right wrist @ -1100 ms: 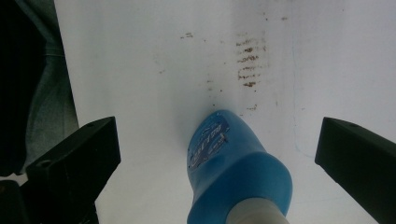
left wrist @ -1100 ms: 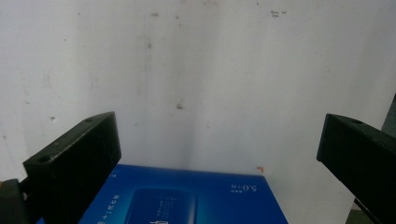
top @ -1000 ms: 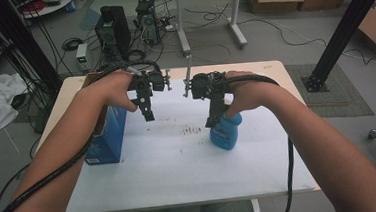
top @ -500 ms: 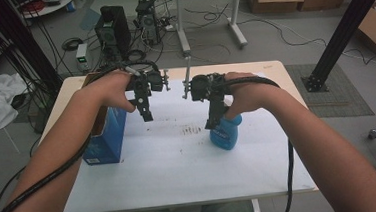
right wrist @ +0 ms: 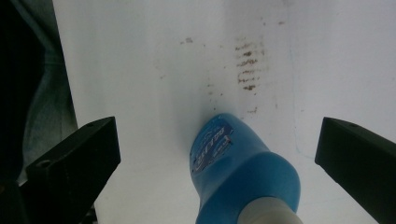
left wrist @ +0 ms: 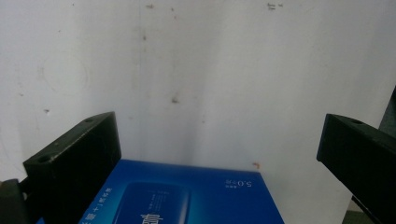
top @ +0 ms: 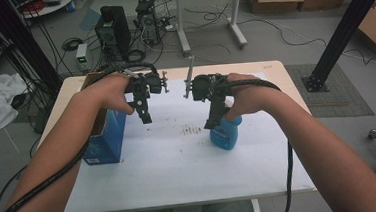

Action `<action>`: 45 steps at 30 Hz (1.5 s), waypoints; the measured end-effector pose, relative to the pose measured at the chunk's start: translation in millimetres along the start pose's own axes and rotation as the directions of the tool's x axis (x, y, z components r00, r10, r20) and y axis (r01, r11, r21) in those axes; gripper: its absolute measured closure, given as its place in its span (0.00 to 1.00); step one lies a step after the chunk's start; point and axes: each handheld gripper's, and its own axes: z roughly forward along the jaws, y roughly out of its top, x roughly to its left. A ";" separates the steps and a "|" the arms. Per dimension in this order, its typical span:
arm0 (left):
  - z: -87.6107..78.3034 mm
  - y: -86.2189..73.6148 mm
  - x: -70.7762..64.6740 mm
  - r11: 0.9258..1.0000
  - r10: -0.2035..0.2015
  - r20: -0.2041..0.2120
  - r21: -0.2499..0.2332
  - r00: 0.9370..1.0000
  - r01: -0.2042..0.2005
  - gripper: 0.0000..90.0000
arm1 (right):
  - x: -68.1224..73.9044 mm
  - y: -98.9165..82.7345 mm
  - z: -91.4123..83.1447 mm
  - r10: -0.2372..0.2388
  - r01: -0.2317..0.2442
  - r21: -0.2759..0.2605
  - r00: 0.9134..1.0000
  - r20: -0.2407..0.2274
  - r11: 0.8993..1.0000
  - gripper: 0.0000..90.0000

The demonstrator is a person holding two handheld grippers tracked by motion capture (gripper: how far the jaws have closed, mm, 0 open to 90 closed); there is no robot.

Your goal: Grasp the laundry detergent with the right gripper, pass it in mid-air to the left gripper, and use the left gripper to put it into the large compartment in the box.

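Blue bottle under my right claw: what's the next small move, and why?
Probably lower the right claw straight down and close on the blue bottle. Its jaws stand wide open on either side of the bottle, above it and not touching, so a short descent should bring them level with its body.

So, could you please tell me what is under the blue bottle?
The blue bottle stands on the white table, with brown smudges on the surface just beyond it. Whatever lies directly beneath its base is covered by the bottle itself.
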 end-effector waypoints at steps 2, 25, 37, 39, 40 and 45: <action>-2.6 -0.4 -0.9 1.000 0.000 -0.006 -0.008 1.000 0.000 0.00 | -1.3 -3.3 -4.7 0.017 -0.016 -0.045 1.000 0.015 0.999 0.00; -15.0 -4.3 -7.0 0.999 0.014 -0.025 -0.038 1.000 -0.015 0.00 | 14.2 -98.9 -55.2 0.294 -0.176 -0.499 0.941 0.170 0.849 0.00; -22.3 -13.1 -5.1 0.998 0.010 -0.044 -0.059 0.999 -0.013 0.00 | 57.7 -155.7 -26.6 0.406 -0.213 -0.598 0.890 0.207 0.772 0.00; -23.2 -13.9 -5.5 0.998 0.010 -0.043 -0.061 0.999 -0.013 0.00 | 61.6 -164.6 -19.0 0.434 -0.232 -0.620 0.879 0.196 0.750 0.00; -23.2 -14.2 -6.0 0.998 0.010 -0.045 -0.063 0.999 -0.013 0.00 | 63.0 -169.4 -15.0 0.445 -0.241 -0.633 0.876 0.184 0.735 0.00; -24.7 -14.6 -8.8 0.998 0.012 -0.047 -0.061 0.999 -0.015 0.00 | 71.0 -191.2 12.9 0.516 -0.284 -0.683 0.842 0.159 0.673 0.00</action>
